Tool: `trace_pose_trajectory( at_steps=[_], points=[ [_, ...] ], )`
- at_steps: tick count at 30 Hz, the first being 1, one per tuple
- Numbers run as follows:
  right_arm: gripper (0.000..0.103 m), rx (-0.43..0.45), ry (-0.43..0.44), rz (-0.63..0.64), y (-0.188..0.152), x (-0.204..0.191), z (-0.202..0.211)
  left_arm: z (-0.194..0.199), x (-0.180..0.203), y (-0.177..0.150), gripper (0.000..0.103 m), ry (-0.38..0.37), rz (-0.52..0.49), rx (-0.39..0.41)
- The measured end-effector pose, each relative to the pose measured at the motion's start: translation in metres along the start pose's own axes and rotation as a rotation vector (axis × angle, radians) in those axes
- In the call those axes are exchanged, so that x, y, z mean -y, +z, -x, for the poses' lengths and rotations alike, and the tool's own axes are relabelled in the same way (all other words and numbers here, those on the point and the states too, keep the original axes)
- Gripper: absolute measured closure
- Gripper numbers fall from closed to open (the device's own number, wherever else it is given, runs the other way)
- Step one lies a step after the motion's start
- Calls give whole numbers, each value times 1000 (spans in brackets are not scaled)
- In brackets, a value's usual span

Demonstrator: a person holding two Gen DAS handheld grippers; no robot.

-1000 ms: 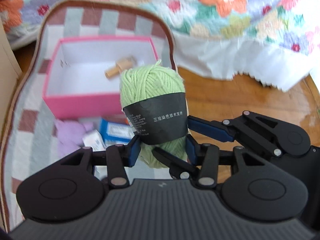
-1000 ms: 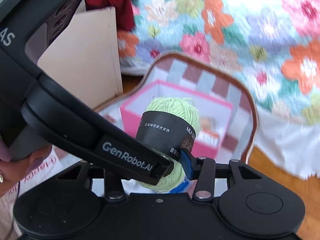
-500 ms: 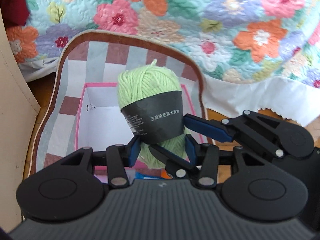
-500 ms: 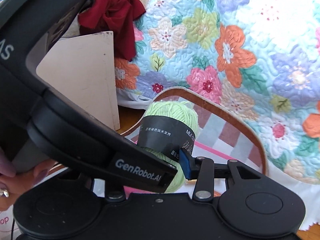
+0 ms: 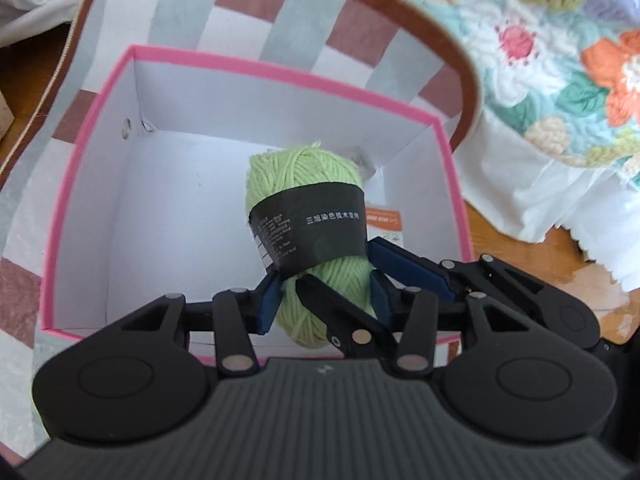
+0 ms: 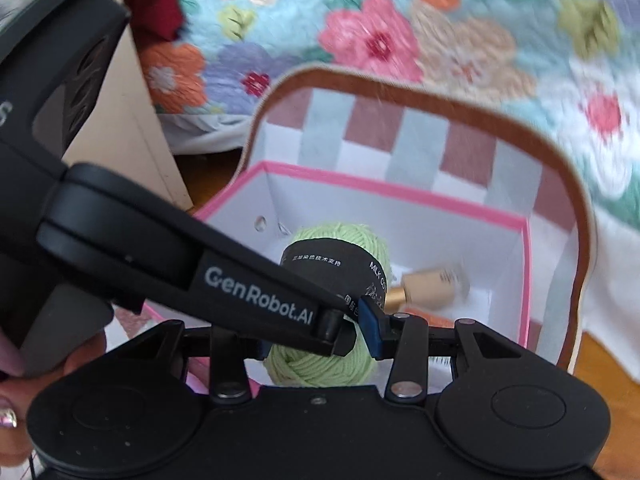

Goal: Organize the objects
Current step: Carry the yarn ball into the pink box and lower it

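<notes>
A light green yarn ball (image 5: 308,216) with a black paper band is held over the open pink box (image 5: 280,74), whose inside is white. My left gripper (image 5: 324,294) is shut on the yarn's lower half. My right gripper (image 6: 316,334) is shut on the same yarn ball (image 6: 344,240) from the right side; its fingers cross in front of the left one's. A beige bottle with a gold cap (image 6: 432,284) lies inside the box (image 6: 400,192), beside an orange card (image 5: 384,220).
The box sits on a checked mat with a brown border (image 5: 280,12) on a wooden floor (image 5: 560,248). A floral quilt (image 6: 400,32) with a white skirt hangs behind. A beige cardboard panel (image 6: 136,128) stands at the left.
Both grippers have carried the yarn ball forward and down, from above the mat's far edge to over the inside of the pink box. Both stay shut on it.
</notes>
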State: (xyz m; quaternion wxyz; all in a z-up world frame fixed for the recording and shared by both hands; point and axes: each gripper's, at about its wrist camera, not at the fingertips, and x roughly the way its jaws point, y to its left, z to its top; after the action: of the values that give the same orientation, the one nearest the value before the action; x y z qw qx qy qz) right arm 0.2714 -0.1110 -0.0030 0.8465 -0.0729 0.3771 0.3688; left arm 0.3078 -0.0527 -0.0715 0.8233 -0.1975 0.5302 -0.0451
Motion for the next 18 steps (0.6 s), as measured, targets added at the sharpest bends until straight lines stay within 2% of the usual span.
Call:
trace_pose_trajectory(
  at_steps=[6, 9, 13, 18],
  points=[
    [55, -70, 16, -37, -13, 12, -13, -22, -1, -3, 57, 30, 31, -64],
    [55, -91, 23, -47, -16, 12, -16, -26, -5, -5, 56, 41, 47, -67],
    [54, -104, 30, -45, -16, 10, -18, -23, -11, -4, 52, 45, 37, -54],
    [49, -117, 11, -75, -19, 17, -15, -7, -25, 8, 54, 43, 28, 0]
  ],
)
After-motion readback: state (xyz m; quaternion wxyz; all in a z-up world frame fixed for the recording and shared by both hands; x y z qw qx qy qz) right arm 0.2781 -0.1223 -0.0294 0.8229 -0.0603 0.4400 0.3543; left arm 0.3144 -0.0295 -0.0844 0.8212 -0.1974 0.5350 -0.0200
